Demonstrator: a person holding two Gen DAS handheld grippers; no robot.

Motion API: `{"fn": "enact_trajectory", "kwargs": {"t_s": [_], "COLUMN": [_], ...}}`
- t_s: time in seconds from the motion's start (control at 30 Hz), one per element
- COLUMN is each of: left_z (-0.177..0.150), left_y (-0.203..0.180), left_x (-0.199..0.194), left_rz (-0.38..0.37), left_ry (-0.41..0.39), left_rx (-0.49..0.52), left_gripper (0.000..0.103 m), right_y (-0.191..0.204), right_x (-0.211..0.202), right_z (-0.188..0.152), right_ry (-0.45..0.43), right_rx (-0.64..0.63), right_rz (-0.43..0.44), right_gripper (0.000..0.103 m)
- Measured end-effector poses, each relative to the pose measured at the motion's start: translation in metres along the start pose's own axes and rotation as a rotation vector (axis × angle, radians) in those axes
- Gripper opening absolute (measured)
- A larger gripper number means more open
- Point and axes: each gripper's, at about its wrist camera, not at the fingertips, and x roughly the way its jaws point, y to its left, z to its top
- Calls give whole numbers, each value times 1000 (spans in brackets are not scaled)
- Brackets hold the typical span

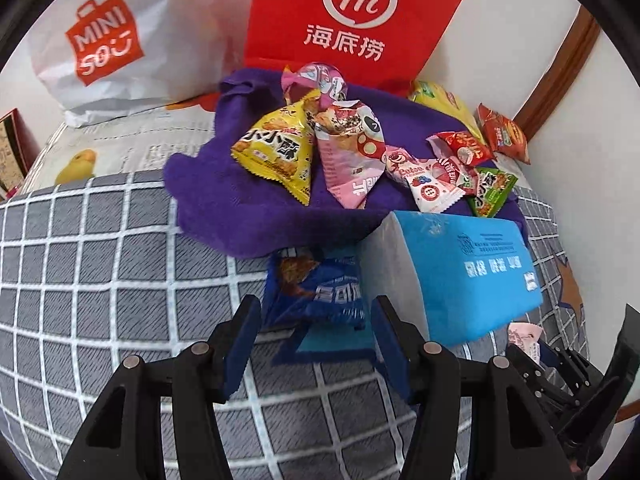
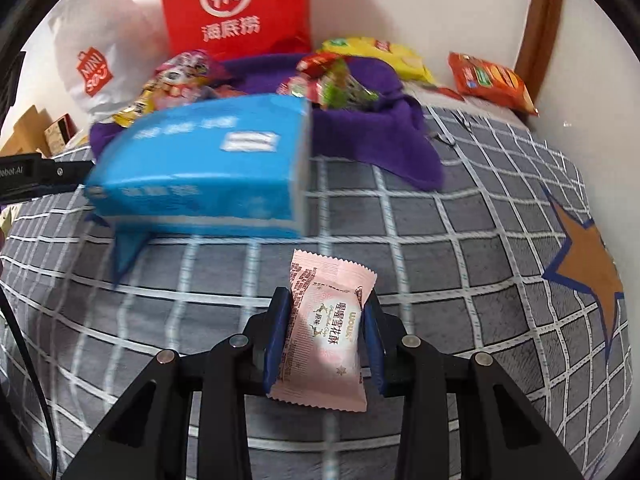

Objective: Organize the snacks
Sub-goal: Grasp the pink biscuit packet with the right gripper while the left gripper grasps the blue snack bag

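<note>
Ahead, blue tissue pack (image 2: 200, 172) before right hand-held gripper (image 2: 326, 320) clamping pink snack (image 2: 326, 328); left hand-held gripper (image 1: 316, 320) spread.

**A Checked Bed Against a White Wall**

A grey bedspread (image 2: 400, 216) with a white grid and an orange, blue-edged star (image 2: 584, 268) covers the bed. Behind it rises a plain white wall (image 2: 420, 4), edged on the right by brown wooden trim (image 1: 560, 60). Soft, even light fills the room.
</note>
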Motion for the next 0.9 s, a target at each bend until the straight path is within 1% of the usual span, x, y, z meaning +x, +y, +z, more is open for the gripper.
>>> {"fn": "enact_trajectory", "kwargs": {"t_s": [0.07,0.2,0.3,0.47,0.63,0.67,0.7,0.73,0.77,0.8,0.87,0.9], "left_z": [3,7,8,10,11,10,10,8,6,3,-1,-4], "left_y": [-2,-4,-2,-3,-4,-3,-3,-2,-2,0,1,1], "left_x": [7,20,30,33,34,33,32,29,26,23,16,12], "left_rz": [1,19,19,22,38,32,27,24,20,14,-6,-12], "left_ry": [14,32,51,39,21,21,23,22,18,16,17,14], "left_rx": [5,24,24,31,49,48,49,48,48,49,46,47], "left_gripper": [59,60,60,62,61,55,51,50,45,38,37,33], "right_y": [-4,-4,-4,-5,-4,-4,-4,-4,-4,-4,-4,-4], "right_x": [2,4,5,5,7,7,7,6,7,6,6,5], "right_z": [0,0,0,0,1,1,1,1,1,1,1,0], "right_ry": [-17,-43,-54,-64,-67,-66,-65,-63,-62,-61,-56,-52], "right_rx": [-2,-40,-47,-49,-46,-45,-45,-43,-42,-41,-38,-34], "right_rz": [24,25,32,36,35,35,35,34,33,31,28,28], "right_gripper": [37,38,38,39,39,39,39,39,39,39,38,38]}}
